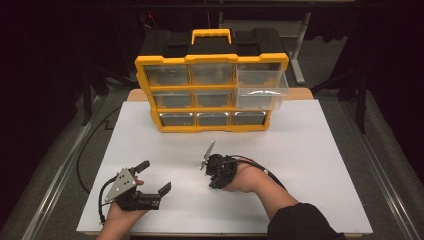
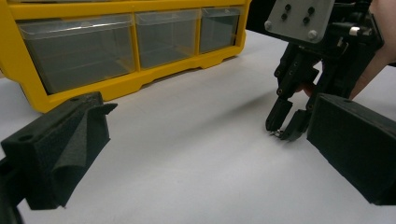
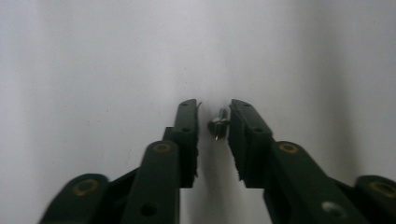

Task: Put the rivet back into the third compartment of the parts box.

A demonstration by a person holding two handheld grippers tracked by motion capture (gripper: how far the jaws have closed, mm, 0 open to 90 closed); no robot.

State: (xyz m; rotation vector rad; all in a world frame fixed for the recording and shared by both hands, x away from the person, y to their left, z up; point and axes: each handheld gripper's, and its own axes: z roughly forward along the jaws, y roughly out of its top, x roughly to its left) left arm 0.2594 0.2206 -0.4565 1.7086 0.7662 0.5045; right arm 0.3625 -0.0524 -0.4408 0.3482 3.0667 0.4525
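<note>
My right gripper [image 3: 214, 122] points down at the white table [image 1: 310, 150]. Its two black jaws are close together, with just a thin gap between them. A tiny silver screw [image 3: 218, 125] lies in that gap, flat on the table. It sits right beside one jaw and looks like it touches that one. A little white space shows between the screw and the other jaw, so I am not pinching it.

In the high view, my right gripper [image 1: 212, 170] is near the middle of the table, in front of the yellow box of drawers [image 1: 212, 92]. The screw is too small to see from up there. In the left gripper view, my right gripper [image 2: 284, 130] has its tips down on the table, and a small shiny bit [image 2: 276, 134] peeks out between them.

My left gripper [image 1: 150, 181] rests low near my side of the table, well apart from the screw. Its jaws are spread wide and hold nothing.

The yellow box stands at the far side of the table. Its top right drawer [image 1: 261, 89] is pulled out. The other drawers are pushed in.
</note>
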